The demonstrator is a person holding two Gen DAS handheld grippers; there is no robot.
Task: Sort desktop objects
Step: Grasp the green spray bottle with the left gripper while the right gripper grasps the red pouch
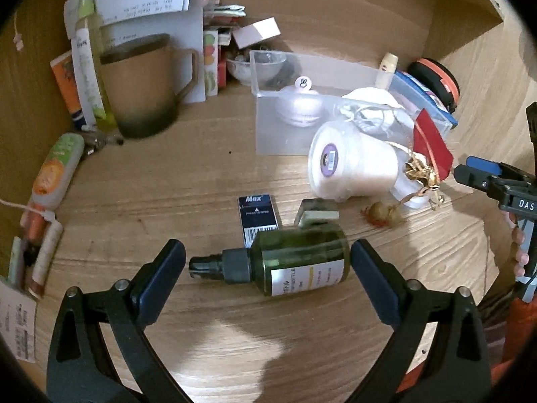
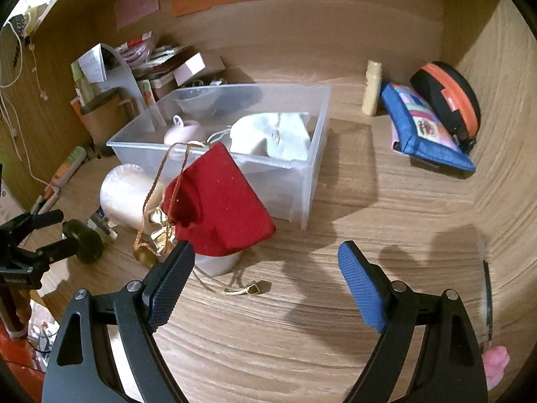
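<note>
Here your green spray bottle [image 1: 295, 262] lies on its side on the wooden table [image 1: 188, 181], cap pointing to the left in the left wrist view, right between the fingers of your left tongs [image 1: 268, 262]. Those tongs stand wide apart, and neither pad presses the bottle. Just beyond it lie a dark blue Max box [image 1: 258, 216] and a small green-and-white block [image 1: 317, 213]. Farther back a white tub [image 1: 349, 171] lies on its side against the clear plastic bin [image 2: 315, 154], which holds a white pouch [image 2: 275, 134] and a pale pink round case [image 2: 183, 131]. A red pouch [image 2: 214, 205] with gold cord rests beside the bin, just past the left finger of your right tongs [image 2: 266, 278]; these too are spread wide with nothing between them. A brown mug [image 1: 144, 84] stands at the far left, and a blue zip pouch [image 2: 426, 131] leans against a black-and-orange case [image 2: 449, 97] at the far right.
</note>
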